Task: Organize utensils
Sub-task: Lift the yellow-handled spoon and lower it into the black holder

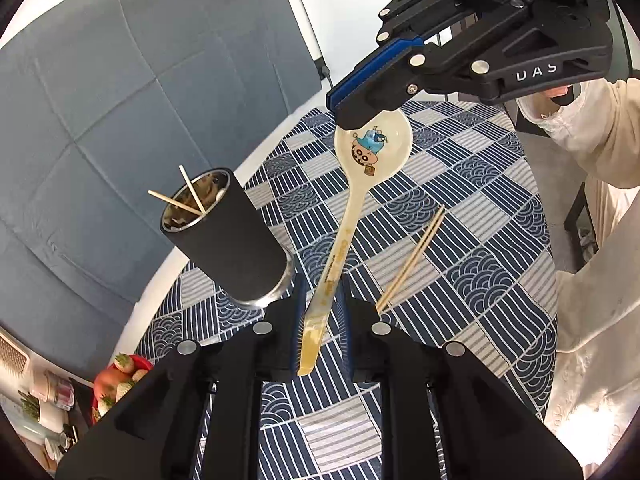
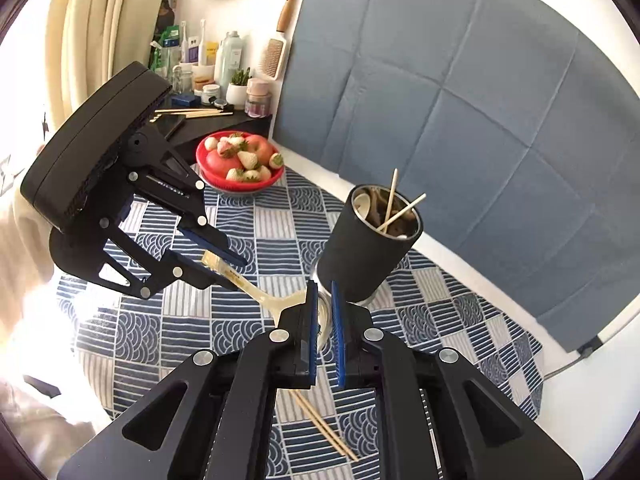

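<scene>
- While both grippers, left (image 1: 323, 320) and right (image 2: 324, 332), clamp the spoon (image 1: 352, 208) aloft, I'd release one.
- Cup (image 1: 224, 240) waits at ten o'clock; chopsticks (image 1: 412, 260) lie on the table.

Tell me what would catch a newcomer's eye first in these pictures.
A cream ceramic spoon with a cartoon print hangs above the blue patterned tablecloth, its handle in the left gripper and its bowl in the right gripper. Beside it stands a black metal-lined cup holding wooden chopsticks.
</scene>
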### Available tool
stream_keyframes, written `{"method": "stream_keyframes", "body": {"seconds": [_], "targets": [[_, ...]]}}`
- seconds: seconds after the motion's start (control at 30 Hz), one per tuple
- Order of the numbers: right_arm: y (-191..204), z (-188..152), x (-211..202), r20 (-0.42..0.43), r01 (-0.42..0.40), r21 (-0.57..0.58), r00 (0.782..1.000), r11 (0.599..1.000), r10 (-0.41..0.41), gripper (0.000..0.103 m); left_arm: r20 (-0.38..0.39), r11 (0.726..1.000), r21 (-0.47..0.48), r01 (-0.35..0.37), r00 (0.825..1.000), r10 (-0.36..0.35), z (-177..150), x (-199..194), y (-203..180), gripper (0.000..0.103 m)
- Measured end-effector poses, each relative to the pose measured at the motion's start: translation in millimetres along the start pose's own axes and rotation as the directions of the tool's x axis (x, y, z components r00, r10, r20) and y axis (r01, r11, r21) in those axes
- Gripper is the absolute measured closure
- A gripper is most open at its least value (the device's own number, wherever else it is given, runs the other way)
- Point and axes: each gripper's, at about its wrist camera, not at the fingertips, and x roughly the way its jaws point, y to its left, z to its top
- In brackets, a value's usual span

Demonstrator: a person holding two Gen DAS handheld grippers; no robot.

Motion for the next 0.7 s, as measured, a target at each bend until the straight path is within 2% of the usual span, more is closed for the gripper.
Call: {"method": "stream_keyframes", "body": {"seconds": [0.23,0.7], "targets": [[-25,33,-14,0.023,0.073,-0.045,0.997,0.996,-0.072,0.097,0.081,1.0,-0.01,-0.02,0.996,0.021,28,-3,27,0.087],[-64,72,-2,0.02,0.215,-0.072,0.977,0.974,-0.214,0.097,0.169,0.999,-0.026,0.037,0.985,-0.032,71,32,89,0.088]]}}
